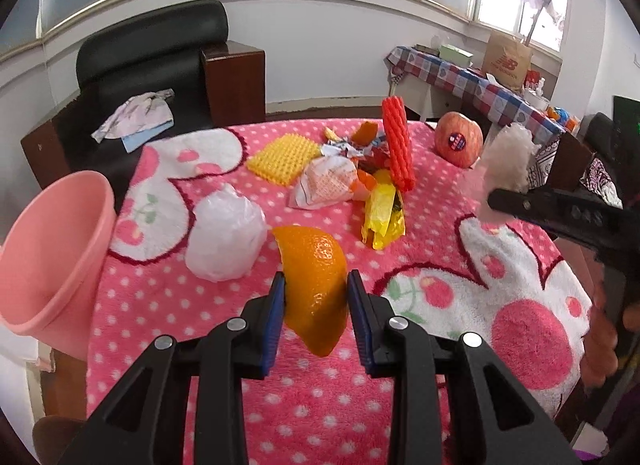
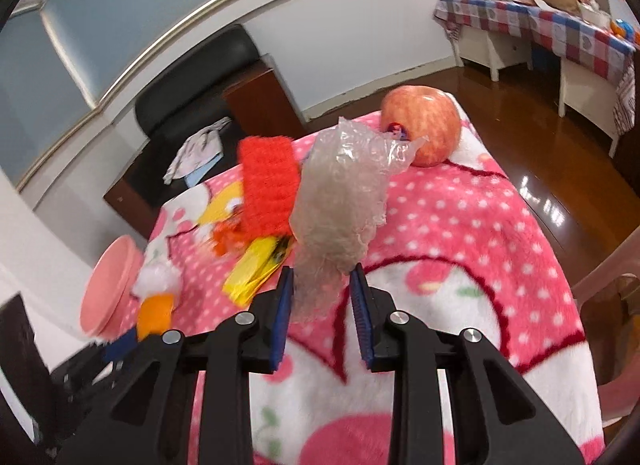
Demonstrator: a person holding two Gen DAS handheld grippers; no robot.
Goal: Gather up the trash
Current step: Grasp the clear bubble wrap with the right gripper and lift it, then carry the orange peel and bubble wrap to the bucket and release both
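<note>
My left gripper [image 1: 316, 285] is shut on a piece of orange peel [image 1: 314, 285] and holds it above the pink blanket; the peel also shows at the left of the right wrist view [image 2: 156, 315]. My right gripper [image 2: 322, 281] is shut on a crumpled clear plastic wrap [image 2: 340, 201], also seen at the right of the left wrist view [image 1: 506, 163]. A pink bin [image 1: 52, 253] stands at the table's left edge. On the table lie a white crumpled bag [image 1: 226, 239], a yellow wrapper [image 1: 384, 217], a red foam net [image 1: 398, 145], a yellow foam net [image 1: 286, 159] and paper scraps [image 1: 328, 185].
An apple [image 1: 458, 139] with a sticker sits at the far right of the table. A black armchair [image 1: 160, 65] with cloths on it stands behind the table. A side table with a checked cloth [image 1: 472, 81] is at the back right. Wooden floor [image 2: 560, 185] lies to the right.
</note>
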